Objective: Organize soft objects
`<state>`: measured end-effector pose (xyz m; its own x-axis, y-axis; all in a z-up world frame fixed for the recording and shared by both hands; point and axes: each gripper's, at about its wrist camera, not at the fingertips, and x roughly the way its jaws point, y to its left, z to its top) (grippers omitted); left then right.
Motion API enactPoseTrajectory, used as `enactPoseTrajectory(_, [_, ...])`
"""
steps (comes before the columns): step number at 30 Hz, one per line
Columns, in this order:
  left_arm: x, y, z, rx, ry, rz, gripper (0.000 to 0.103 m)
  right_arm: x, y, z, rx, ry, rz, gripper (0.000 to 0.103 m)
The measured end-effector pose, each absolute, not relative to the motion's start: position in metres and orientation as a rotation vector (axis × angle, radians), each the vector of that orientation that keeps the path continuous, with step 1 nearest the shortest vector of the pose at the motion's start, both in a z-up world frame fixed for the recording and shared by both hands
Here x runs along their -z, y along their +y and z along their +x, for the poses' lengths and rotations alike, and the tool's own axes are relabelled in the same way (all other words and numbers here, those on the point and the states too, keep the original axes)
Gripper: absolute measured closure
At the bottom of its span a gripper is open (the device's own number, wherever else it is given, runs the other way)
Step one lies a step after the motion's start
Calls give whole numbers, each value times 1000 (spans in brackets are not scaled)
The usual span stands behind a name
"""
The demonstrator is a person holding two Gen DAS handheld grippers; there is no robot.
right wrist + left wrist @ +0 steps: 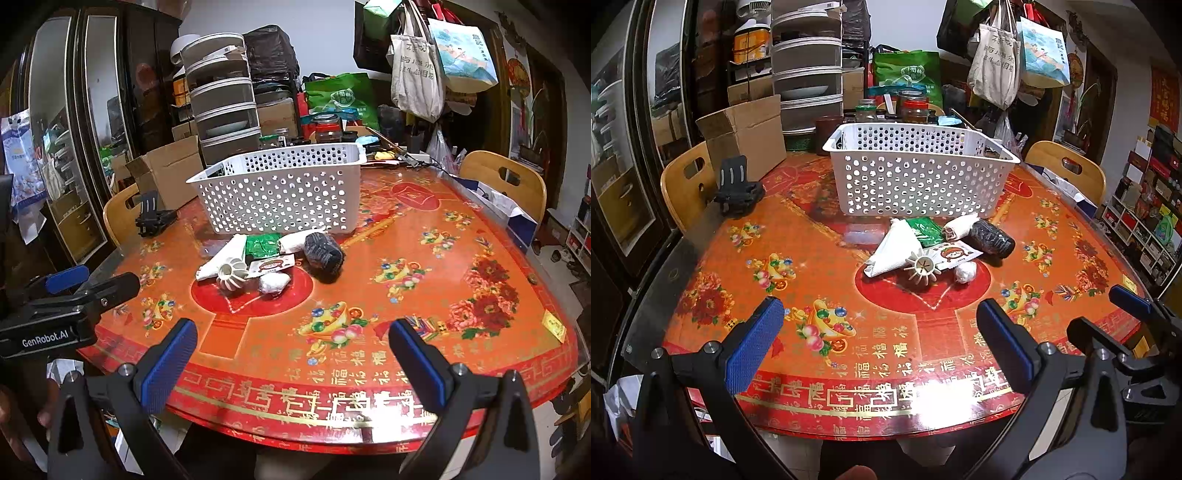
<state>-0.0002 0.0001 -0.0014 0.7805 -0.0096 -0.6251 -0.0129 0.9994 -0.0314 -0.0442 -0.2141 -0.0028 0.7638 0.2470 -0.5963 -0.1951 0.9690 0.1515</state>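
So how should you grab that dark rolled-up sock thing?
Pinch the dark rolled sock across its middle, coming straight down from above. It lies on its side like a log with bare table on its right; the right hand-held gripper is open and nearer.

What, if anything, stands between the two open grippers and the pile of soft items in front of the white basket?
Nothing visible does: only bare tablecloth lies between the left gripper, the right gripper and the pile. The white basket sits just behind it.
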Motion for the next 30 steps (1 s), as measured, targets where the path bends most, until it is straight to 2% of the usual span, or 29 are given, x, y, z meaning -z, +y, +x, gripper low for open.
enactPoseTrajectory(25, [2, 2, -1, 4, 670, -60, 0, 5, -212, -44, -245, 665, 79, 0])
enactPoseTrajectory(30, [3, 4, 1, -3, 624, -53, 0, 9, -211, -41, -241, 678, 79, 0])
